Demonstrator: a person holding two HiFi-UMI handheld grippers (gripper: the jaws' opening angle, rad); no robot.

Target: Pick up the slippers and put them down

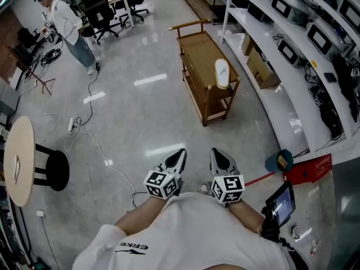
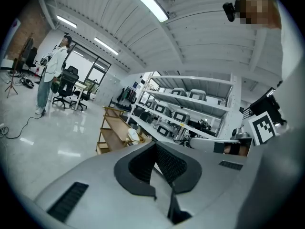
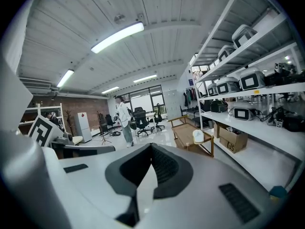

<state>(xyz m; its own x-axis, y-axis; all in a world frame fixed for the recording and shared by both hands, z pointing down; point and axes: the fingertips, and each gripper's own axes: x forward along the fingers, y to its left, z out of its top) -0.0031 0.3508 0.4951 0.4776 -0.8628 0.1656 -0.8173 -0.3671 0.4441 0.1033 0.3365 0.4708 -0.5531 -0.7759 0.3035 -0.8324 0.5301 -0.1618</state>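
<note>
One white slipper lies on the top shelf of a wooden cart a few steps ahead on the grey floor. It also shows far off in the left gripper view as the slipper and in the right gripper view as the slipper. I hold both grippers close to my body, side by side and pointing towards the cart. The left gripper is shut with nothing in it. The right gripper is shut and empty too. I see no second slipper.
White shelving with devices and a cardboard box runs along the right. A person stands by office chairs at the far left. A round table, a black stool and floor cables are at my left.
</note>
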